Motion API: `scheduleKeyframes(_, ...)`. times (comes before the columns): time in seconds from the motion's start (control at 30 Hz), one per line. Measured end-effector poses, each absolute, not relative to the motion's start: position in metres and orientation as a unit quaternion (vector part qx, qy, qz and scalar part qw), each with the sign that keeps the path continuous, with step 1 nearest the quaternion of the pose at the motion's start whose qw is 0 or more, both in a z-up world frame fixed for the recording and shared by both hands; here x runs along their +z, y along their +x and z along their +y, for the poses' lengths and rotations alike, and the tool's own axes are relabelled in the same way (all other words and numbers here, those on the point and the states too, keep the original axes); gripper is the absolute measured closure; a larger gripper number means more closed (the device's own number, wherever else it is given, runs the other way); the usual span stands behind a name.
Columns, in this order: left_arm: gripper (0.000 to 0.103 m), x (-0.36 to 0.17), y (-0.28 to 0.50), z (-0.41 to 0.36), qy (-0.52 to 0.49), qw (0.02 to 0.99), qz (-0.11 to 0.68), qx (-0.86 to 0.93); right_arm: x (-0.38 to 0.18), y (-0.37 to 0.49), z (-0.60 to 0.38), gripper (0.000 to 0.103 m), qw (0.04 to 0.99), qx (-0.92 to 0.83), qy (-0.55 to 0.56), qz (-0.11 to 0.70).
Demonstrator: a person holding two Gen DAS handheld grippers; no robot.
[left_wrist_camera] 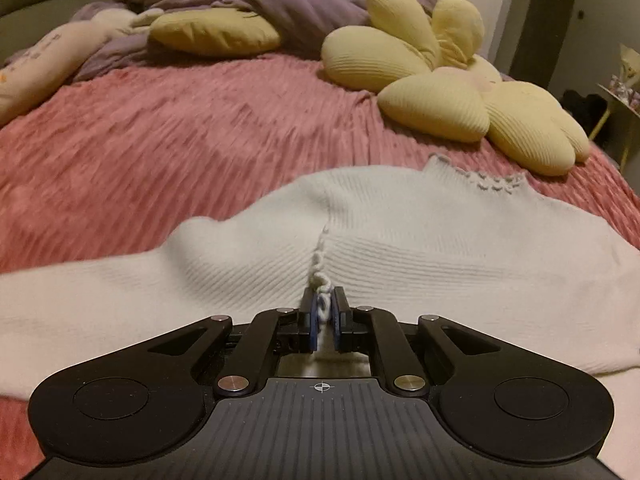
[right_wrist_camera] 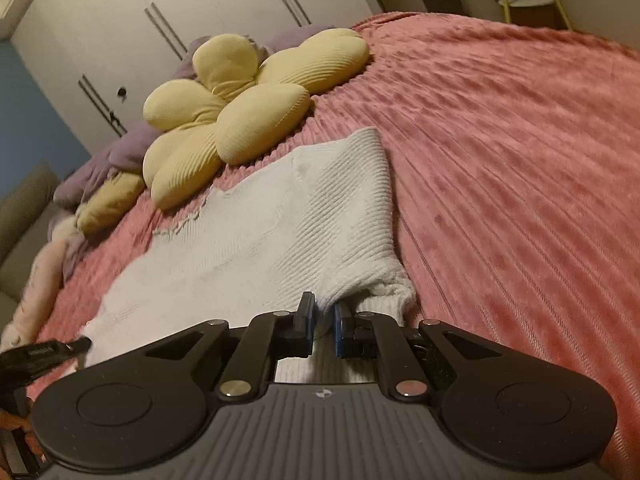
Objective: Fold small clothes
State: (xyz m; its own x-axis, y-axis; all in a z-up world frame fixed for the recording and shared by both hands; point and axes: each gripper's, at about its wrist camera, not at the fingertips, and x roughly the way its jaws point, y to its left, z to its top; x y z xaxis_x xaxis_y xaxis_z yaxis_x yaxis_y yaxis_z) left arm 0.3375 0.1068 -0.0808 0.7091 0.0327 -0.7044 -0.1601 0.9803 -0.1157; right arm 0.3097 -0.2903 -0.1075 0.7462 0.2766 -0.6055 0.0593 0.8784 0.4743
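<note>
Left wrist view: the left gripper [left_wrist_camera: 325, 312] pinched the sweater [left_wrist_camera: 400, 236] edge, and the right gripper [right_wrist_camera: 323, 322] clamped its hem; lifting both together to fold should come next.

Sweater [left_wrist_camera: 400, 232] flat on bedspread [left_wrist_camera: 160, 140] — flower cushion [left_wrist_camera: 460, 92] behind it.

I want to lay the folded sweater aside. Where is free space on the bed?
Free: the pink bedspread right of the white sweater, and the stretch left of the flower pillow. Crowded: the far end, with purple blanket and pillows.
</note>
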Motion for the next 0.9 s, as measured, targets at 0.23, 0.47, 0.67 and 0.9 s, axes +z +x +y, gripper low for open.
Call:
scheduleKeyframes(0.23, 0.081, -0.065, 0.325, 0.107, -0.088, 0.927, 0.359, 0.065, -0.074, 0.284, -0.287, 0.081, 0.917, 0.084, 0.179, 0.345)
scheduleKeyframes(0.47, 0.035, -0.055, 0.32, 0.069, -0.063, 0.943, 0.322, 0.059, -0.065, 0.316, -0.247, 0.081, 0.94, 0.073, 0.068, 0.326)
scheduleKeyframes(0.67, 0.033, -0.092, 0.336, 0.039, -0.042, 0.935, 0.347, 0.067, -0.097, 0.35, -0.211, 0.084, 0.941, 0.023, -0.095, 0.325)
scheduleKeyframes(0.9, 0.025, -0.094, 0.343, 0.034, -0.024, 0.933, 0.351, 0.08, -0.106, 0.366, -0.226, 0.075, 0.942, -0.013, -0.118, 0.315)
